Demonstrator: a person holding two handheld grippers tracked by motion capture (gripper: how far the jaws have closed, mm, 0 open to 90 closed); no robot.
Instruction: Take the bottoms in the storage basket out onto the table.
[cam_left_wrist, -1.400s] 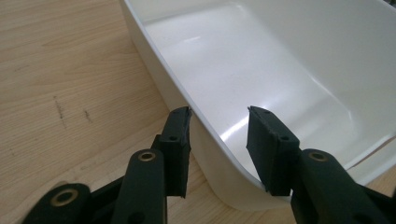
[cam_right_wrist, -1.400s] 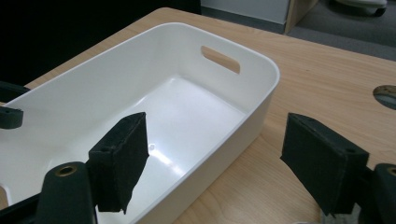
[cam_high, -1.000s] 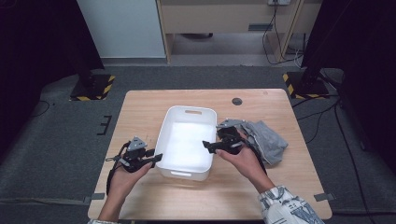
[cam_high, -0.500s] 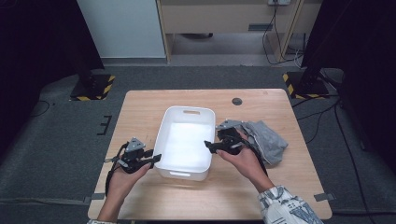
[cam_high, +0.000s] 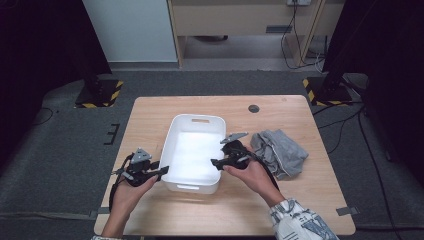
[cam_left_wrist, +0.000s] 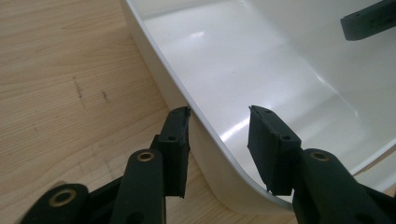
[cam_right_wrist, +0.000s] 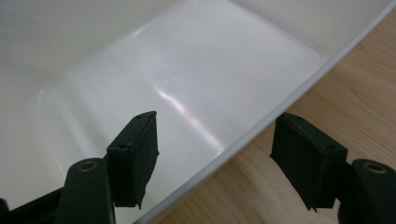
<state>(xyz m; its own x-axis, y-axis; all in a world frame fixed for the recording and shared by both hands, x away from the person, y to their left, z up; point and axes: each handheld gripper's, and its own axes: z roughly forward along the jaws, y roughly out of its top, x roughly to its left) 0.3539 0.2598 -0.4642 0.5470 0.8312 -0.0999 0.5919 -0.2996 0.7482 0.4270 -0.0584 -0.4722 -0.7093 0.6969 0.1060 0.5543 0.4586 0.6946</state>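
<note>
At the desk's centre, the white plastic bin (cam_high: 192, 155) looks light, rigid, slick; left gripper (cam_left_wrist: 219, 128) and right gripper (cam_right_wrist: 215, 140), jaws spread, straddle its long rims, the likeliest holds.

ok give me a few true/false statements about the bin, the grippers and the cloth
1. The white bin is empty. True.
2. The left gripper is clamped shut on the bin's rim. False: its open jaws straddle the rim, one outside, one inside.
3. The right gripper straddles the opposite rim, jaws open. True.
4. The grey cloth lies inside the bin. False: it lies on the wooden table, beside the bin.
5. The bin has a handle slot in its far wall. True.
</note>
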